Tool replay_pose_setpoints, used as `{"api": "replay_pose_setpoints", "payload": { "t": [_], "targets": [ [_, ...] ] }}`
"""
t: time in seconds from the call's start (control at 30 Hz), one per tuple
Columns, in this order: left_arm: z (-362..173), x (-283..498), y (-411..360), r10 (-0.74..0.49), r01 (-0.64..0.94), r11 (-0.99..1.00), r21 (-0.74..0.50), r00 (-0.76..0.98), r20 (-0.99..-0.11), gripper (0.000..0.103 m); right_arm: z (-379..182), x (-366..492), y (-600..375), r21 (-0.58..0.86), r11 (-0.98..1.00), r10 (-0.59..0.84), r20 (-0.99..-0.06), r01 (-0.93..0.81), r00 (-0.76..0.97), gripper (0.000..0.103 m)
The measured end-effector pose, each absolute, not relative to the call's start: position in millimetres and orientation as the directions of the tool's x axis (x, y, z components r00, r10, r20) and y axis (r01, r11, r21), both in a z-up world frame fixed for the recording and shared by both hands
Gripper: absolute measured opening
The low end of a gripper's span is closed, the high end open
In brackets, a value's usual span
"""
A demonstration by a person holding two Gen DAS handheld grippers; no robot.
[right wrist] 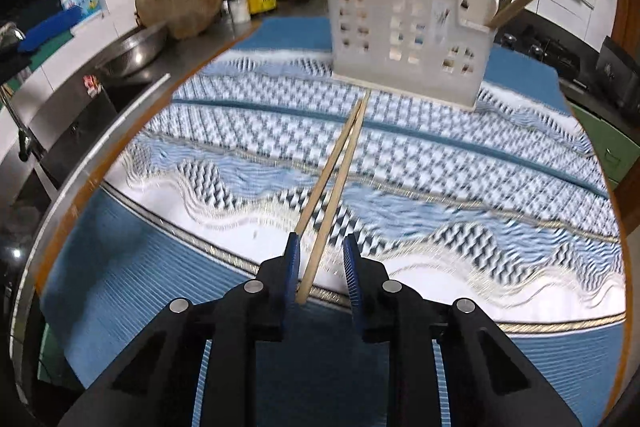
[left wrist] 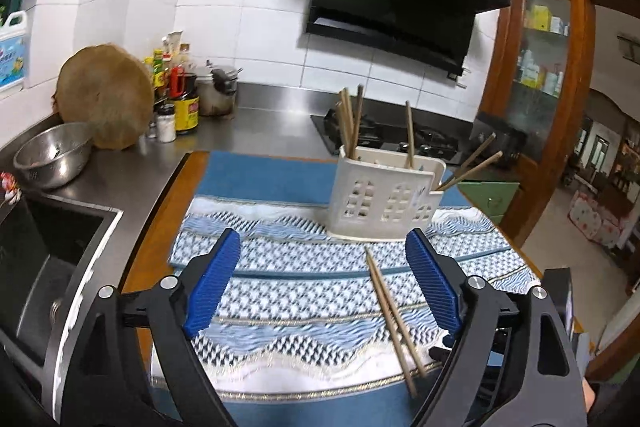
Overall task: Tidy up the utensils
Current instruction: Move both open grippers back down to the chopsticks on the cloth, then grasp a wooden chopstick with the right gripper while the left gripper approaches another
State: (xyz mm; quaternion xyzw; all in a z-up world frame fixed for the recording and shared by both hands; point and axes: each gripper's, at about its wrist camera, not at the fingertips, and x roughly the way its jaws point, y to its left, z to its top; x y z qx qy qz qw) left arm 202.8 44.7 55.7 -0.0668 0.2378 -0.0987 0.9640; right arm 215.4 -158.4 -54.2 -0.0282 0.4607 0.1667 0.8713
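Two chopsticks [right wrist: 336, 179] lie on the patterned cloth [right wrist: 440, 155] before the white utensil holder [right wrist: 408, 35]; right hand-held gripper [right wrist: 322, 243] narrowly parted astride their near ends, left hand-held gripper [left wrist: 324, 251] spread wide, empty.

We are seeing the patterned cloth [right wrist: 440, 163] smearing with motion blur in the right wrist view, the holder [right wrist: 404, 35] hiding its chopsticks' lower ends, and the bottle labels [left wrist: 176, 95] staying too small to read
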Motion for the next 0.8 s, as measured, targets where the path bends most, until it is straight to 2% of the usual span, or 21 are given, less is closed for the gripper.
{"api": "replay_pose_setpoints", "payload": {
  "t": [0.3, 0.53, 0.57, 0.8],
  "targets": [
    [30, 185, 57, -0.159, 0.095, 0.983, -0.155, 0.865, -0.477, 0.087, -77, 222, -152, 0.134, 0.949, 0.263, -0.834, -0.285, 0.485, 0.017],
    [13, 181, 61, -0.139, 0.067, 0.986, -0.155, 0.847, -0.514, 0.087, -82, 224, -147, 0.091, 0.958, 0.22, -0.84, -0.271, 0.496, 0.013],
    [10, 180, 60, -0.136, 0.065, 0.986, -0.152, 0.843, -0.521, 0.087, -82, 224, -146, 0.08, 0.96, 0.21, -0.839, -0.268, 0.502, 0.01],
    [-11, 176, 37, -0.147, 0.094, 0.988, -0.121, 0.81, -0.568, 0.087, -79, 220, -156, 0.07, 0.963, 0.202, -0.826, -0.259, 0.526, 0.009]
  ]
}}
